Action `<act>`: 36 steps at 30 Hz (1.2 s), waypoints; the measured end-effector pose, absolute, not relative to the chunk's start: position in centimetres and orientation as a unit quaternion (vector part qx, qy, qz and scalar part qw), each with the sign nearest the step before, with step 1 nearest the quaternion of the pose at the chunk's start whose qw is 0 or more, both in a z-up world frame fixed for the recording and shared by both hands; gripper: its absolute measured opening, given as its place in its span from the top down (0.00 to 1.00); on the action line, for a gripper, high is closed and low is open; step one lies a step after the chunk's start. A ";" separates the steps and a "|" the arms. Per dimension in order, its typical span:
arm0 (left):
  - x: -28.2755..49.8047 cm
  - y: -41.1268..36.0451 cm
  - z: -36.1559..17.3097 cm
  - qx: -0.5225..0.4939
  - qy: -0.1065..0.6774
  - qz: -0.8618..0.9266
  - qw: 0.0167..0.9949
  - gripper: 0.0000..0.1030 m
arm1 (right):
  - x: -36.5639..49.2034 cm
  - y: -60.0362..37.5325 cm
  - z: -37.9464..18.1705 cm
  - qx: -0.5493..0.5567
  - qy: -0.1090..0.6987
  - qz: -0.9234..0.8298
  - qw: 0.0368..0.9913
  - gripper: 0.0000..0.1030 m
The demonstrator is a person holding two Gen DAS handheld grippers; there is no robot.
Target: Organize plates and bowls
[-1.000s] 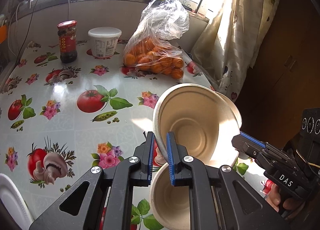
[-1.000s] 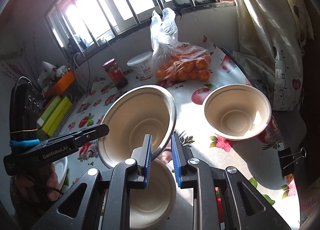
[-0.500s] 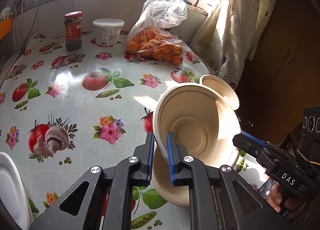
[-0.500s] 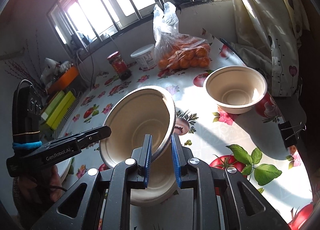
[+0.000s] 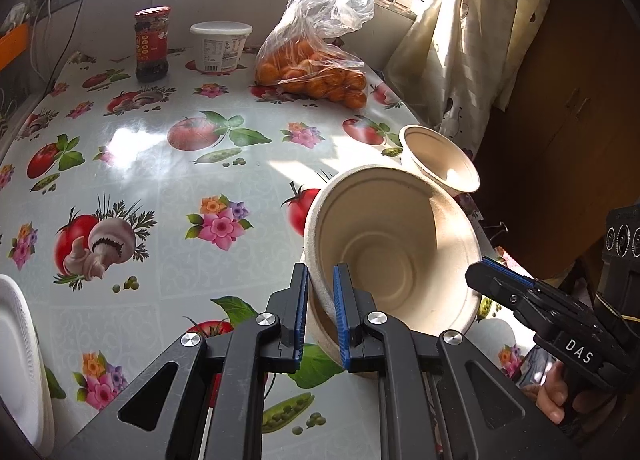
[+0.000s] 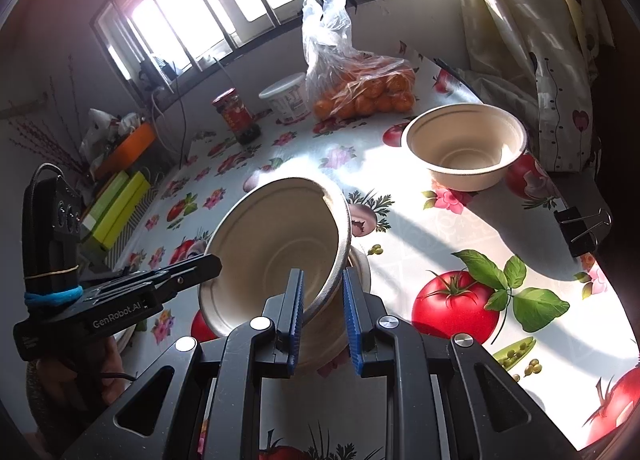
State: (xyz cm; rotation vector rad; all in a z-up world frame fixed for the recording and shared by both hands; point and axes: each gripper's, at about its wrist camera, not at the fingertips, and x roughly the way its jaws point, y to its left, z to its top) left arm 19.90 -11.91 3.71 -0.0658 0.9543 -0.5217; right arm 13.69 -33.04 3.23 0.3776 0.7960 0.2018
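left wrist view: the left gripper [image 5: 321,310] clenches the near rim of a tilted beige bowl [image 5: 394,248], held over a second bowl [image 5: 320,330] on the fruit-print table [image 5: 160,164]; a third bowl [image 5: 442,164] sits near the curtain.

right wrist view: the right gripper [image 6: 322,318] clamps the same bowl's [image 6: 276,252] opposite rim.

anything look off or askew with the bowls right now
The held bowl is steeply tilted, pinched at its rim by the left hand-held gripper and right hand-held gripper, above another bowl. A third bowl sits near the table edge.
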 end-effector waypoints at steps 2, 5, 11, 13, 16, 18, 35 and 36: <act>19.6 -11.9 3.5 -0.030 0.455 -0.248 0.855 0.88 | 13.5 -33.0 3.0 0.184 0.387 0.097 0.898 0.81; 19.3 -12.1 3.2 -0.025 0.459 -0.246 0.854 0.87 | 13.3 -33.1 2.8 0.185 0.390 0.095 0.897 0.81; 19.2 -12.2 2.8 -0.026 0.464 -0.244 0.851 0.87 | 13.1 -33.1 2.6 0.185 0.391 0.095 0.897 0.81; 19.1 -12.2 2.9 -0.025 0.464 -0.243 0.851 0.87 | 13.0 -33.1 2.4 0.185 0.393 0.094 0.896 0.81; 19.1 -12.2 2.8 -0.022 0.465 -0.241 0.852 0.87 | 12.8 -33.2 2.0 0.187 0.396 0.094 0.894 0.81; 19.2 -12.3 2.6 -0.022 0.468 -0.239 0.851 0.87 | 12.8 -33.1 1.8 0.187 0.399 0.093 0.893 0.81; 19.4 -12.4 2.3 -0.022 0.470 -0.234 0.851 0.87 | 13.1 -33.0 1.6 0.187 0.402 0.094 0.891 0.81; 19.4 -12.4 2.3 -0.021 0.470 -0.233 0.851 0.87 | 13.1 -33.0 1.6 0.188 0.402 0.094 0.891 0.81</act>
